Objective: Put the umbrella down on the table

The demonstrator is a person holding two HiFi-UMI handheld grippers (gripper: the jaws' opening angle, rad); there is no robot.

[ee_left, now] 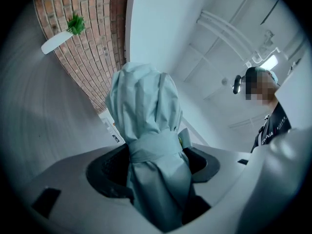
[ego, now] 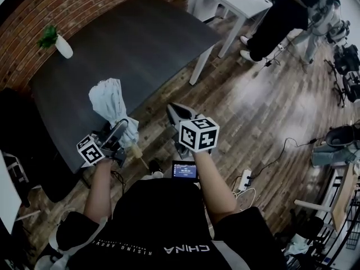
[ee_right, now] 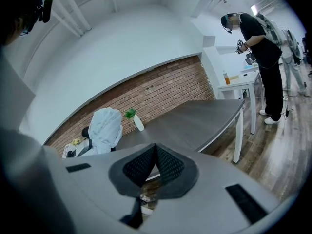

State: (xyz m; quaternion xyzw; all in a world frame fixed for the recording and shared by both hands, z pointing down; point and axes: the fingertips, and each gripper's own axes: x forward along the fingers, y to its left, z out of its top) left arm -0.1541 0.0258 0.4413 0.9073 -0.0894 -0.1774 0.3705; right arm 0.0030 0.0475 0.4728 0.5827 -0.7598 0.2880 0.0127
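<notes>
While the left claw (ee_left: 157,165) grips the folded pale umbrella (ego: 109,103), holding it in the air over the dark table's (ego: 140,44) near edge, the right claw (ee_right: 155,152) to its right is closed and empty.

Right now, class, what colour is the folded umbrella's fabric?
Pale blue-grey umbrella, clearest in the left gripper view.

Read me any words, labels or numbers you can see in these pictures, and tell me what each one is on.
"CHINA": on the person's black shirt, upside down in the head view.
A smaller line beside it: too blurred to read.
On the small screen: print too small to read.
</notes>
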